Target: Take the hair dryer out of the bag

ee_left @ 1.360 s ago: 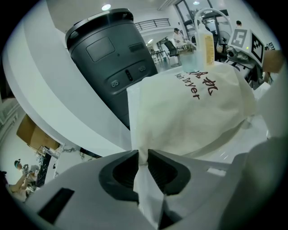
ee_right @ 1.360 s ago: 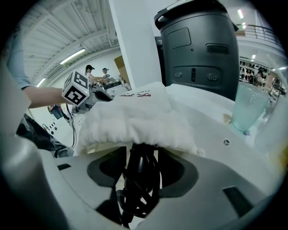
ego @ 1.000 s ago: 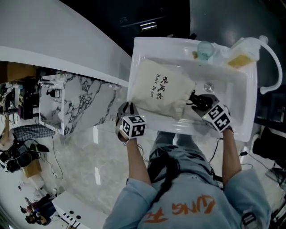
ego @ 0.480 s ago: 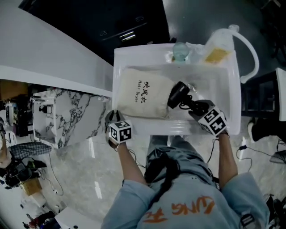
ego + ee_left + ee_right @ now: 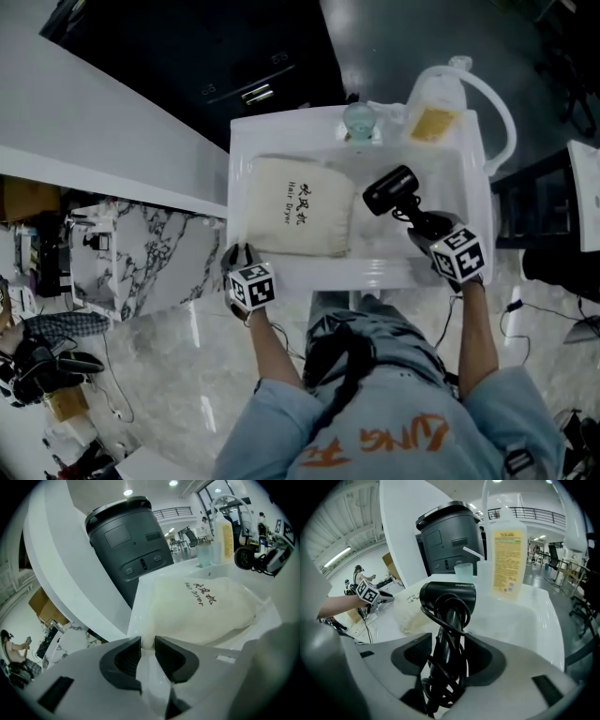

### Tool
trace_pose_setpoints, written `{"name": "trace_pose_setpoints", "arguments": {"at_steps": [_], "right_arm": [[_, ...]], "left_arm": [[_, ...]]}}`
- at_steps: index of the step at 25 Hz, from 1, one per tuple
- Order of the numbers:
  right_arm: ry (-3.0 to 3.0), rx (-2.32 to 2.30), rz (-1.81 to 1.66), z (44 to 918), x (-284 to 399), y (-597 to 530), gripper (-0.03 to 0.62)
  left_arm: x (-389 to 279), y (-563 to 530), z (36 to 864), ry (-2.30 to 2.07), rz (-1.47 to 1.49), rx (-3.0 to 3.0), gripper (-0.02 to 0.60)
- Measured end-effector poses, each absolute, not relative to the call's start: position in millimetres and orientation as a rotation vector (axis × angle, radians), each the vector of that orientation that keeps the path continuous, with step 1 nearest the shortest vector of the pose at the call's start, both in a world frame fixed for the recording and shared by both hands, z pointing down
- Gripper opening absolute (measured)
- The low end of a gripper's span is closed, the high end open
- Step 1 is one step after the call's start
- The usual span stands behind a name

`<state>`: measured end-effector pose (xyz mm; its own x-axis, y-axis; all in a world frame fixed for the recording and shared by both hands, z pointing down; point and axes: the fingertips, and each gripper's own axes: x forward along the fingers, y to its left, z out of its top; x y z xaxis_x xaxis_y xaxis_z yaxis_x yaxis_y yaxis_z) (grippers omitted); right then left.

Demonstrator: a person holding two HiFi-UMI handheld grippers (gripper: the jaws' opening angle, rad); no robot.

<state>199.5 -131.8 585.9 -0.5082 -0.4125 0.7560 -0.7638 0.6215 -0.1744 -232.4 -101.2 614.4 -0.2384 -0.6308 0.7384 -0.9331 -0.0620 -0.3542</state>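
A cream cloth bag with dark print lies flat in the left half of a white basin. My left gripper sits at the basin's front left corner. Its jaws have just been opening, and the bag's corner still fills the narrow gap between them. The black hair dryer is outside the bag, held over the right half of the basin. My right gripper is shut on its handle, which has the cord wound round it. The dryer's barrel points away from the gripper.
A clear bottle with a yellow label and a small cup stand at the basin's back rim. A dark grey bin stands behind the basin. A white curved counter runs along the left. A curved white pipe arches at the back right.
The right gripper has pulled the hair dryer rightwards, from the bag's mouth to fully clear of it. The bag has slumped flat. The left gripper has stayed at the bag's corner.
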Motion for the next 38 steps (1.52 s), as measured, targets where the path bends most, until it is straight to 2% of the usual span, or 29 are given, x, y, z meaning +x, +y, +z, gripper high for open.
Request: {"name": "trace_pose_setpoints", "arguments": {"at_steps": [7, 13, 21, 27, 38], "right_arm": [[-2.133, 0.993, 0.803, 598, 217, -137, 0.218], [-2.048, 1.082, 0.914, 611, 222, -155, 0.218], [-1.852, 1.096, 1.057, 656, 219, -167, 0.219], [-1.712, 1.097, 1.132, 697, 220, -169, 0.221], [-1.571, 1.23, 1.144, 726, 224, -177, 0.226]], "left_arm": [[-202, -131, 560, -2.004, 0.87, 1.774, 0.078], [-140, -158, 526, -1.945, 0.612, 1.931, 0.078], [-48, -171, 519, -1.705, 0.631, 2.177, 0.078], [5, -169, 506, -1.578, 0.883, 2.419, 0.078], [27, -160, 511, -1.476, 0.884, 2.451, 0.078]]}}
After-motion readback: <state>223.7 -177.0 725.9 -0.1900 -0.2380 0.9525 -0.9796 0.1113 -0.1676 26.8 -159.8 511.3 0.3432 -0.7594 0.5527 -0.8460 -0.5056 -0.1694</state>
